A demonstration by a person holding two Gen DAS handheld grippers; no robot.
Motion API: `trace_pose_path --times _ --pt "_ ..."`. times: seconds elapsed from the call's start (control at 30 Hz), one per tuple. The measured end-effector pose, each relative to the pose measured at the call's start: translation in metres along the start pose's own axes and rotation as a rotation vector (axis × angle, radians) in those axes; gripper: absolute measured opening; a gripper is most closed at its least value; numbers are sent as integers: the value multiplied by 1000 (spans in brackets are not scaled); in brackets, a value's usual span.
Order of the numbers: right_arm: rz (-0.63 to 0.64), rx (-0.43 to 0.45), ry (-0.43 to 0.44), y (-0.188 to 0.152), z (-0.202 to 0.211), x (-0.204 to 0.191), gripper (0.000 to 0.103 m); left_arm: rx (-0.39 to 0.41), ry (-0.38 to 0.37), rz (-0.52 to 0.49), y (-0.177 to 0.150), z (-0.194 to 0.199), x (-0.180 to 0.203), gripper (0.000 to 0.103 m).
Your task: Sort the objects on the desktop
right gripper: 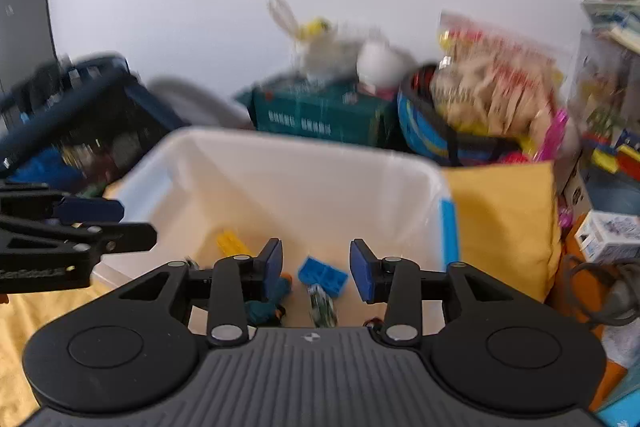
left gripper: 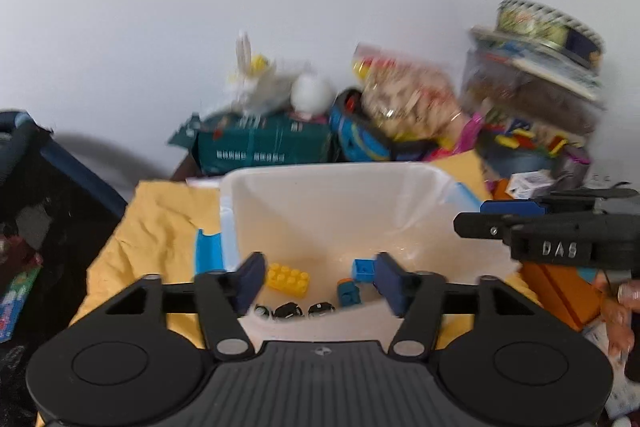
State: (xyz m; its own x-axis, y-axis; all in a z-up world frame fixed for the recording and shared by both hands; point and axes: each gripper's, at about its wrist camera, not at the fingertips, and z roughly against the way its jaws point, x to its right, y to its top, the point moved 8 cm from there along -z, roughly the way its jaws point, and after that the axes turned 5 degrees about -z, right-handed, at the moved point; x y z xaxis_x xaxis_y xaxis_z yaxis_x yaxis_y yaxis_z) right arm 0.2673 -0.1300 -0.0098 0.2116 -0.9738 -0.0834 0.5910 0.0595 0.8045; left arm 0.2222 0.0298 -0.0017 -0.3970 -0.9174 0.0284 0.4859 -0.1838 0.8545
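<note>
A white plastic bin [left gripper: 332, 183] stands on a yellow cloth [left gripper: 160, 227]; it also shows in the right wrist view [right gripper: 300, 155]. Inside lie a yellow brick [left gripper: 288, 279], a blue brick [left gripper: 362, 269], a teal toy [left gripper: 348, 293] and small black pieces [left gripper: 290, 310]. My left gripper [left gripper: 320, 281] is open and empty over the bin's near side. My right gripper [right gripper: 316, 267] is open and empty above the blue brick [right gripper: 322, 277], a teal toy [right gripper: 266, 303], a green striped piece [right gripper: 322, 307] and the yellow brick [right gripper: 232, 243]. Each gripper shows in the other's view: the right one [left gripper: 472, 215], the left one [right gripper: 132, 223].
Behind the bin stand a teal box [left gripper: 260, 143], a white rabbit toy [left gripper: 260, 83], a snack bag [left gripper: 404, 95] in a blue basket and stacked jars [left gripper: 536, 83]. A dark basket [left gripper: 36, 211] is at the left. Orange boxes [left gripper: 560, 291] lie at the right.
</note>
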Motion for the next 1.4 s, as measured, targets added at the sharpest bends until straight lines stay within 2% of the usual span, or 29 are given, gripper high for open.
trace_pose_path --times 0.1,0.2,0.27,0.33,0.4,0.5,0.57,0.63,0.73,0.87,0.93,0.97,1.0,1.1,1.17,1.27,1.33,1.4 --pt "-10 43 52 -2 31 -2 42 5 10 0 -32 29 4 69" --pt "-6 29 75 -30 53 -5 42 -78 15 -5 -81 38 13 69" --pt "-9 -28 91 -59 54 -10 42 -151 -22 12 -115 38 22 68" --pt "16 -102 98 -95 50 -17 42 -220 -28 19 -145 38 30 68" --pt "-9 -180 131 -127 42 -23 41 -260 -27 24 -166 41 35 68" --pt "-31 -247 132 -156 35 -31 43 -296 -30 24 -184 45 38 68" --pt "-35 -253 176 -163 38 -43 42 -305 -18 15 -189 47 37 68" --pt "13 -235 210 -165 44 -60 42 -304 -9 20 -189 49 33 68" --pt "93 -252 185 -174 38 -77 45 -308 -6 37 -191 49 31 68" --pt "117 -258 182 -181 23 -86 44 -309 -6 26 -192 51 35 68" --pt "144 -259 154 -185 18 -83 32 -306 -8 23 -193 53 36 68" --pt "134 -267 166 -188 17 -81 25 -303 -7 21 -192 54 35 68" --pt "117 -275 175 -189 19 -79 23 -300 -3 21 -192 54 34 68" --pt "70 -297 273 -190 38 -76 22 -299 8 37 -193 55 30 68" --pt "40 -368 366 -197 50 -78 22 -301 11 48 -195 54 27 68" --pt "-17 -462 448 -214 63 -80 22 -311 18 60 -198 52 25 68" --pt "-76 -474 441 -221 62 -75 24 -309 9 55 -197 52 29 68" --pt "-83 -459 383 -221 61 -65 33 -301 -4 37 -195 52 36 68"
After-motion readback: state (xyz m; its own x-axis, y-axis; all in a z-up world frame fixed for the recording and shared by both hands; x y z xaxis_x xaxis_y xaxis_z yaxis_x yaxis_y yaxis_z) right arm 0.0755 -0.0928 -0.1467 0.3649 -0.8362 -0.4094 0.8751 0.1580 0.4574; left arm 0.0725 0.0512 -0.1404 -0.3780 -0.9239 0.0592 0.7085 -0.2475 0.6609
